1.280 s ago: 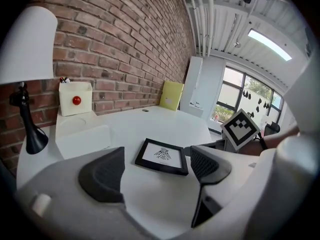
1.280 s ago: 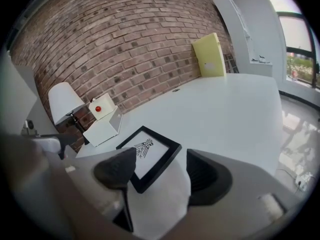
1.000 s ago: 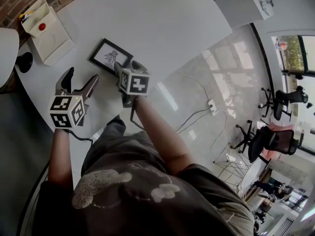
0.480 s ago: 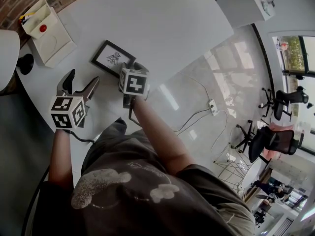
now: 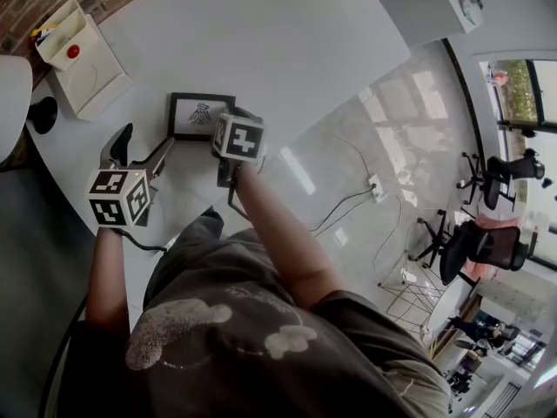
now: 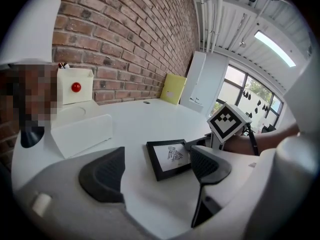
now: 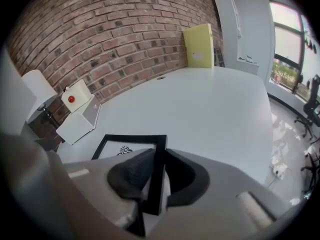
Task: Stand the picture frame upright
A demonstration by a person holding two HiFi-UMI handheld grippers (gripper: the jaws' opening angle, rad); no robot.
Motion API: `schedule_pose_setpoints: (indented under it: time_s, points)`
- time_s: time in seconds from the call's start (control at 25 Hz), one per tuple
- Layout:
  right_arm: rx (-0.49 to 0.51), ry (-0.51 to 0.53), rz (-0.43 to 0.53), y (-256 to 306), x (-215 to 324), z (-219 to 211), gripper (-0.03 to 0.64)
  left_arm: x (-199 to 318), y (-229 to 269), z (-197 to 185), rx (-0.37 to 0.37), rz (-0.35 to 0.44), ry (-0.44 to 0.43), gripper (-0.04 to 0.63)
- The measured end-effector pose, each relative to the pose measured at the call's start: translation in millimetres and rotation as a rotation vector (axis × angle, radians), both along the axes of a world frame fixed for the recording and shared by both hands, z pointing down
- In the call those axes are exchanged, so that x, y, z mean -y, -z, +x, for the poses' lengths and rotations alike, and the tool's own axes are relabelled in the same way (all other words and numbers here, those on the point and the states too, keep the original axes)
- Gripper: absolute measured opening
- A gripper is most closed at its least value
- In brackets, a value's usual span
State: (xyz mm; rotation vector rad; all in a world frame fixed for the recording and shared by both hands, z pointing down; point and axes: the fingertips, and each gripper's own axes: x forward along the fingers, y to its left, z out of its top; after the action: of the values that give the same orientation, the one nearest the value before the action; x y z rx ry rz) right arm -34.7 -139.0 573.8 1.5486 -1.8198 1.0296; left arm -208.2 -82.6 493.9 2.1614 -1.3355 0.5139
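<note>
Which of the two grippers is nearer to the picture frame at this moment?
Right. The right gripper has the picture frame's side edge between its jaws, which have just been closing and press on it. The left gripper is open, to the frame's other side, apart from it.

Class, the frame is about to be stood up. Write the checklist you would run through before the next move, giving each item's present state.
1. Grip on the frame: ok. The right gripper has just been closing its jaws, and they now clamp the black border of the picture frame.
2. Frame upright: not ok. It is not yet standing on the table.
3. Left gripper free to help: ok. Its jaws are apart with nothing between them.
4. Room around the frame: ok. The white desk organiser sits apart from it.
5. Back stand folded out: cannot tell. The frame's back is hidden.
</note>
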Motion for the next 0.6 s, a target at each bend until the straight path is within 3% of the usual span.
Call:
schedule_pose_setpoints:
  time_s: [0.24,0.4,0.6]
  points:
    - [0.025,0.023,0.002,1,-1,4,0.075,2,0,7,-0.015,-0.003,-0.018,0.402]
    - [0.032,0.059,0.064,20,6,13,0.075,2,5,12,-0.033,0.006,-0.026,0.402]
    - [0.037,0.118,0.181,62,15,24,0.075,14,28,17,-0.145,0.041,0.019,0.4]
